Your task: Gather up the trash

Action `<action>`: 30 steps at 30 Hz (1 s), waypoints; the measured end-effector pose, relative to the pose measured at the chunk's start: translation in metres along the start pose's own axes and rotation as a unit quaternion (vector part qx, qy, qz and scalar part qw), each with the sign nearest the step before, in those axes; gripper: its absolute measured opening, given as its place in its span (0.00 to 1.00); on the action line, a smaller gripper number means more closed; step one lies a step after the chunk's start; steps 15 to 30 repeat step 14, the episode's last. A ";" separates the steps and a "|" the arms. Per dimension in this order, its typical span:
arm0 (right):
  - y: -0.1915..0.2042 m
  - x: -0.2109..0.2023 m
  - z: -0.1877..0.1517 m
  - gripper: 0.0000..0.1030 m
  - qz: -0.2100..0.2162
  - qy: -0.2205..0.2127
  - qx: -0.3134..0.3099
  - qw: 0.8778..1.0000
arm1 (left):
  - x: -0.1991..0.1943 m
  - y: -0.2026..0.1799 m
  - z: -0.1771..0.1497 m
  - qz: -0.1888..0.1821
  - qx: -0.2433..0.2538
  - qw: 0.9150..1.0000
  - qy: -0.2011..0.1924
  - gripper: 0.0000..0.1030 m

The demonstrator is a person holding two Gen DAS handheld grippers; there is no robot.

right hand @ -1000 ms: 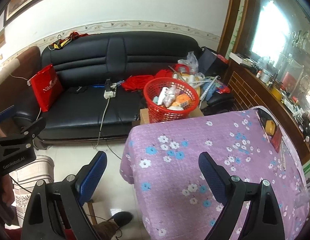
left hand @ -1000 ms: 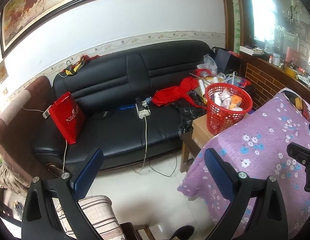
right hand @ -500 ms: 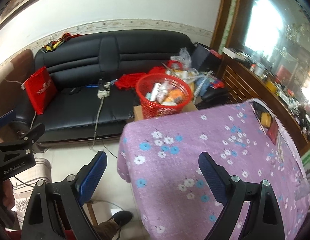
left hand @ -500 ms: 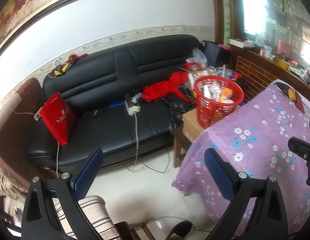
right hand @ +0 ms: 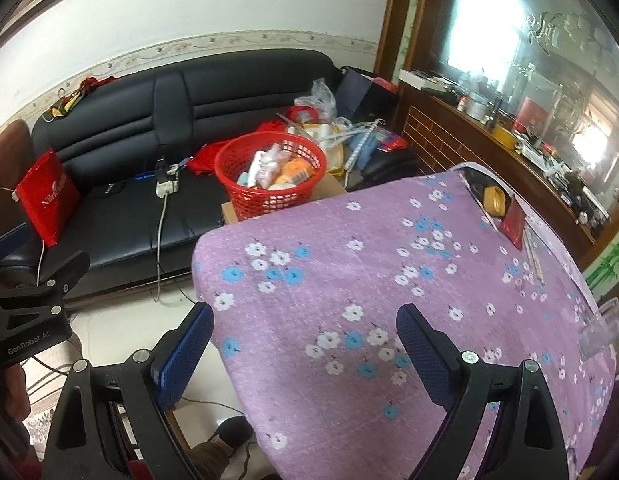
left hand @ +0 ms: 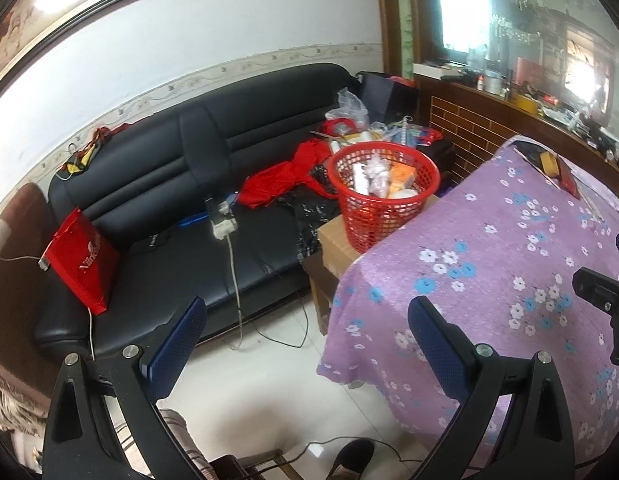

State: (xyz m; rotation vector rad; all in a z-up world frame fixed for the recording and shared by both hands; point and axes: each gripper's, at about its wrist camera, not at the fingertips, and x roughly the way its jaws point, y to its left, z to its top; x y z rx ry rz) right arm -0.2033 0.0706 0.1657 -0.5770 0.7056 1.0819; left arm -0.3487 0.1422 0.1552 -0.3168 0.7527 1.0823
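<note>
A red mesh basket (left hand: 383, 196) (right hand: 269, 180) holding wrappers and packets stands on a cardboard box (left hand: 335, 240) past the far corner of the table. The table wears a purple flowered cloth (left hand: 509, 264) (right hand: 369, 280). My left gripper (left hand: 305, 332) hangs open over the floor at the table's left corner, nothing between its blue pads. My right gripper (right hand: 305, 340) is open above the near part of the cloth, empty too. The left gripper's body (right hand: 29, 312) shows at the left edge of the right wrist view.
A black sofa (left hand: 169, 208) carries a red paper bag (left hand: 83, 256), a white power strip (left hand: 223, 220), red cloth (left hand: 285, 180) and plastic bags. A tape roll (right hand: 494, 200) and a red booklet (right hand: 514, 224) lie at the table's far right. A wooden counter (right hand: 489, 148) runs along the right.
Both views have shifted a little: the basket and table now sit lower and nearer in frame. Both grippers stay open and empty.
</note>
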 end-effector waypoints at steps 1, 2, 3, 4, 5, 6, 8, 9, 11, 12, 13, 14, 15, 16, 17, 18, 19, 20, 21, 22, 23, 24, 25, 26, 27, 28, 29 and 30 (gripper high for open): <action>-0.003 0.001 -0.001 0.92 -0.002 0.002 0.003 1.000 | 0.001 -0.003 0.000 -0.002 0.002 1.000 0.001 0.97; -0.005 0.001 -0.002 0.92 -0.004 0.003 0.006 1.000 | 0.002 -0.006 0.001 -0.005 0.005 1.000 0.002 0.97; -0.008 0.002 -0.002 0.92 -0.006 0.005 0.009 1.000 | 0.004 -0.010 0.002 -0.010 0.009 1.000 0.004 0.97; -0.012 0.002 -0.004 0.92 -0.009 0.006 0.013 1.000 | 0.005 -0.014 0.002 -0.017 0.012 1.000 0.006 0.97; -0.016 0.003 -0.005 0.92 -0.012 0.008 0.017 1.000 | 0.006 -0.017 0.002 -0.023 0.014 1.000 0.007 0.97; -0.020 0.003 -0.006 0.92 -0.015 0.009 0.021 1.000 | 0.007 -0.021 0.002 -0.031 0.015 0.999 0.006 0.97; -0.026 0.004 -0.009 0.92 -0.020 0.013 0.028 0.999 | 0.011 -0.028 0.003 -0.047 0.017 0.999 0.011 0.97; -0.030 0.004 -0.011 0.92 -0.024 0.015 0.033 0.999 | 0.014 -0.033 0.004 -0.056 0.019 0.998 0.018 0.97; -0.042 0.004 -0.017 0.92 -0.034 0.023 0.046 0.998 | 0.018 -0.044 0.004 -0.069 0.025 0.997 0.027 0.97; -0.048 0.004 -0.021 0.92 -0.039 0.026 0.052 0.998 | 0.020 -0.051 0.005 -0.075 0.028 0.996 0.030 0.97; -0.052 0.003 -0.024 0.92 -0.043 0.028 0.056 0.997 | 0.021 -0.057 0.005 -0.080 0.033 0.996 0.033 0.97; -0.058 0.003 -0.027 0.92 -0.048 0.031 0.062 0.996 | 0.024 -0.066 0.006 -0.088 0.040 0.995 0.037 0.97; -0.058 0.003 -0.027 0.92 -0.048 0.031 0.062 0.996 | 0.024 -0.066 0.006 -0.088 0.040 0.995 0.037 0.97; -0.058 0.003 -0.027 0.92 -0.048 0.031 0.062 0.996 | 0.024 -0.066 0.006 -0.088 0.040 0.995 0.037 0.97; -0.058 0.003 -0.027 0.92 -0.048 0.031 0.062 0.996 | 0.024 -0.066 0.006 -0.088 0.040 0.995 0.037 0.97; -0.058 0.003 -0.027 0.92 -0.048 0.031 0.062 0.996 | 0.024 -0.066 0.006 -0.088 0.040 0.995 0.037 0.97; -0.058 0.003 -0.027 0.92 -0.048 0.031 0.062 0.996 | 0.024 -0.066 0.006 -0.088 0.040 0.995 0.037 0.97; -0.058 0.003 -0.027 0.92 -0.048 0.031 0.062 0.996 | 0.024 -0.066 0.006 -0.088 0.040 0.995 0.037 0.97; -0.058 0.003 -0.027 0.92 -0.048 0.031 0.062 0.996 | 0.024 -0.066 0.006 -0.088 0.040 0.995 0.037 0.97; -0.058 0.003 -0.027 0.92 -0.048 0.031 0.062 0.996 | 0.024 -0.066 0.006 -0.088 0.040 0.995 0.037 0.97; -0.058 0.003 -0.027 0.92 -0.048 0.031 0.062 0.996 | 0.024 -0.066 0.006 -0.088 0.040 0.995 0.037 0.97; -0.058 0.003 -0.027 0.92 -0.048 0.031 0.062 0.996 | 0.024 -0.066 0.006 -0.088 0.040 0.995 0.037 0.97; -0.058 0.003 -0.027 0.92 -0.048 0.031 0.062 0.996 | 0.024 -0.066 0.006 -0.088 0.040 0.995 0.037 0.97; -0.058 0.003 -0.027 0.92 -0.048 0.031 0.062 0.996 | 0.024 -0.066 0.006 -0.088 0.040 0.995 0.037 0.97; -0.058 0.003 -0.027 0.92 -0.048 0.031 0.062 0.996 | 0.024 -0.066 0.006 -0.088 0.040 0.995 0.037 0.97; -0.058 0.003 -0.027 0.92 -0.048 0.031 0.062 0.996 | 0.024 -0.066 0.006 -0.088 0.040 0.995 0.037 0.97; -0.058 0.003 -0.027 0.92 -0.048 0.031 0.062 0.996 | 0.024 -0.066 0.006 -0.088 0.040 0.995 0.037 0.97; -0.058 0.003 -0.027 0.92 -0.048 0.031 0.062 0.996 | 0.024 -0.066 0.006 -0.088 0.040 0.995 0.037 0.97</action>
